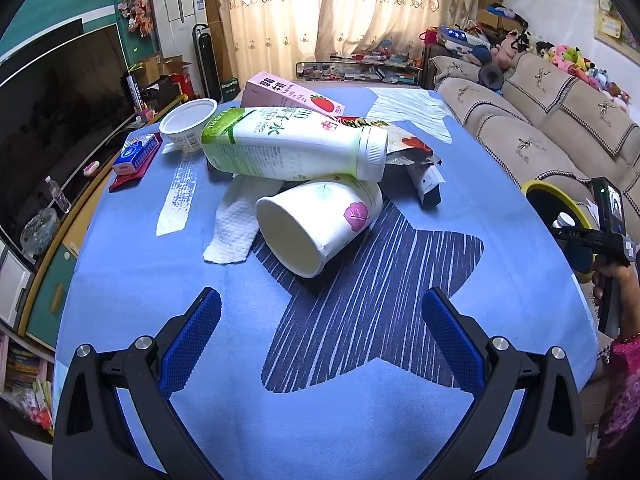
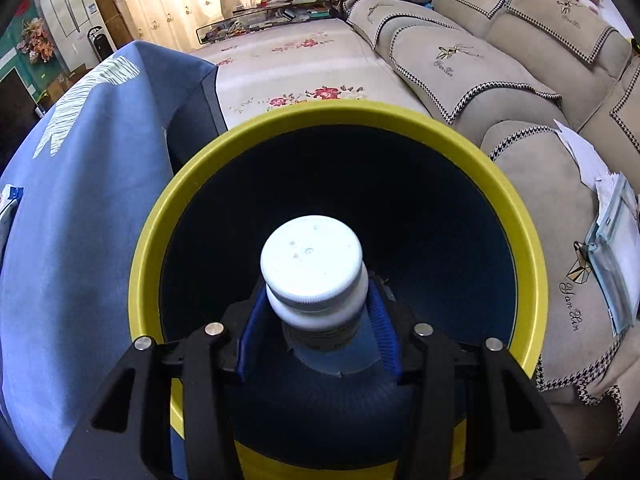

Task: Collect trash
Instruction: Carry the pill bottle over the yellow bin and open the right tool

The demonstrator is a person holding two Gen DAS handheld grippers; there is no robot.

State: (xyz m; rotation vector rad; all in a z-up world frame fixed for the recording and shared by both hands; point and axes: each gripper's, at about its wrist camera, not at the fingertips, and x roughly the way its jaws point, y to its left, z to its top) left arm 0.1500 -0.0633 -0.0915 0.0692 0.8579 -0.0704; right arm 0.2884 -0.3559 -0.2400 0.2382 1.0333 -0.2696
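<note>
White-capped bottle (image 2: pixel 314 276) is sitting clamped between the blue pads of the right gripper (image 2: pixel 316 312), cap pointing away from the camera and hanging over the dark mouth of the yellow-rimmed bin (image 2: pixel 144 240). Jaws are standing partly closed, pads pressing the bottle's shoulders on both sides. Bin is standing just beside the table, between the blue cloth (image 2: pixel 80 208) and the beige sofa (image 2: pixel 480 64).

Left gripper (image 1: pixel 320 312) is hovering over the blue star tablecloth (image 1: pixel 360 320), jaws standing wide apart with nothing between them.

Beyond its fingertips, remaining trash is lying in a heap: a paper cup (image 1: pixel 316 224) on its side, mouth facing the camera; a green-and-white bottle (image 1: pixel 292 146) lying across the cup's top; a pink carton (image 1: pixel 288 96) behind it; a small white tub (image 1: pixel 188 122) at left; a white napkin (image 1: pixel 236 224) tucked beneath the cup; a foil wrapper (image 1: pixel 416 160) at right.

At the left view's right edge, the person's hand (image 1: pixel 612 280) is gripping the other tool's handle at the bin.
</note>
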